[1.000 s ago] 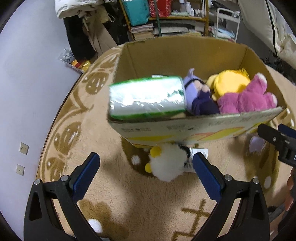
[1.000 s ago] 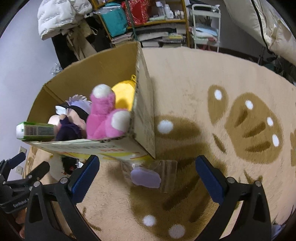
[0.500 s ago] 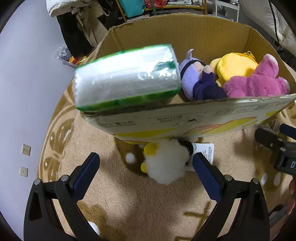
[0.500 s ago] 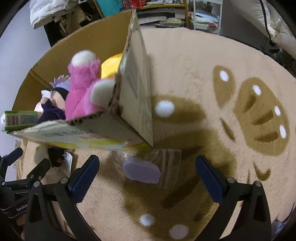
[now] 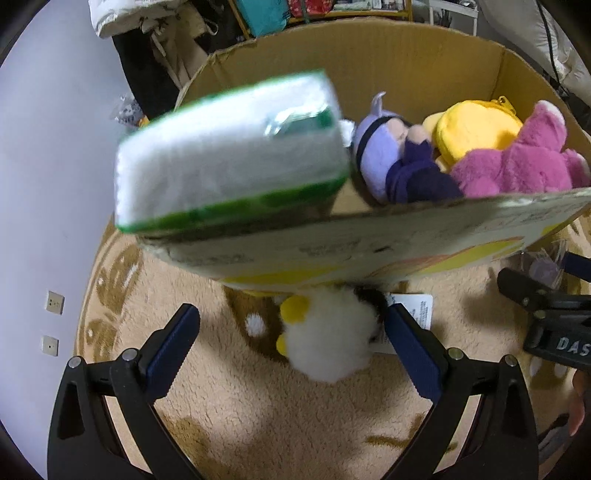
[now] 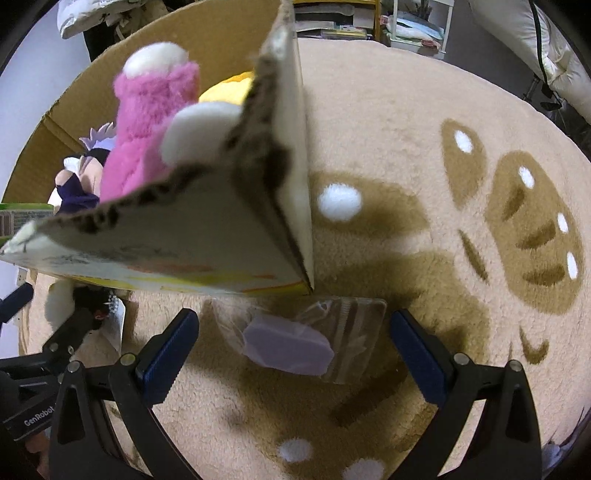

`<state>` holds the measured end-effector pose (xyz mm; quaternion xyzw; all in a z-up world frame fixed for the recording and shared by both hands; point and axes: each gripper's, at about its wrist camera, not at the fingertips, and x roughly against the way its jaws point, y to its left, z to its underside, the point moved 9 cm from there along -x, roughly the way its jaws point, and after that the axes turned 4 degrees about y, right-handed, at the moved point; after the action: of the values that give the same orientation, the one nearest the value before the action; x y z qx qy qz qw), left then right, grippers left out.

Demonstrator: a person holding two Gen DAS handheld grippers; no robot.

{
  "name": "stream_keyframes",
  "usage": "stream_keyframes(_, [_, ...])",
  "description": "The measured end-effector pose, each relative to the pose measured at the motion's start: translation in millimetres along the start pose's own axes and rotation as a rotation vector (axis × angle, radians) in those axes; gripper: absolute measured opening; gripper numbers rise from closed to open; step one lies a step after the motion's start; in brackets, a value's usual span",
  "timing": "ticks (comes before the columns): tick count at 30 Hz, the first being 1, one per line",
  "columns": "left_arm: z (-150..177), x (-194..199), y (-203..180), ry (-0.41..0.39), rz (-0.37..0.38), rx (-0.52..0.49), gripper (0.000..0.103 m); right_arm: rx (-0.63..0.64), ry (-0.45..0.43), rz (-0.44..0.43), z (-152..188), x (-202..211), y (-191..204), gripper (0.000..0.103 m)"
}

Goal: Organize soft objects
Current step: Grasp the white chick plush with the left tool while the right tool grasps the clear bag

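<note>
A cardboard box (image 5: 369, 243) on the rug holds a green-and-white tissue pack (image 5: 229, 162), a purple doll (image 5: 395, 166), a yellow plush (image 5: 476, 129) and a pink plush (image 5: 517, 166). A white fluffy plush (image 5: 328, 339) with yellow bits lies on the rug at the box's front wall, between the fingers of my open left gripper (image 5: 291, 347). A lilac soft item in a clear bag (image 6: 291, 347) lies by the box corner (image 6: 288, 206), between the fingers of my open right gripper (image 6: 295, 358). Neither gripper touches its item.
The tan rug (image 6: 406, 147) with brown paw marks spreads to the right. Shelves and clutter (image 5: 332, 11) stand behind the box. A grey wall (image 5: 48, 147) is at the left. The right gripper shows at the left wrist view's right edge (image 5: 546, 317).
Both grippers have moved forward and down toward the box. The white plush and the bagged lilac item now sit closer, between the open fingers.
</note>
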<state>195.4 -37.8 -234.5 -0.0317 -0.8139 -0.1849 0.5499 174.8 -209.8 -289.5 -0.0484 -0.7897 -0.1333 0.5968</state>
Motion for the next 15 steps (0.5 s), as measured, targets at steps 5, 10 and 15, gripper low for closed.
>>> stream_keyframes(5, [4.3,-7.2,-4.7,0.035,0.027,0.003,0.081,0.006,0.003,0.04,-1.4,-3.4,8.7,0.101])
stream_keyframes(10, [6.9,-12.3,-6.3,0.052,0.056,0.019,0.063,0.03,0.005,0.086,-1.3,-9.9,26.1,0.089])
stream_keyframes(15, [15.8,-21.1,-12.1,0.102,0.101,0.03,0.036,0.056,-0.002,0.092,1.7,-9.4,39.8,0.082])
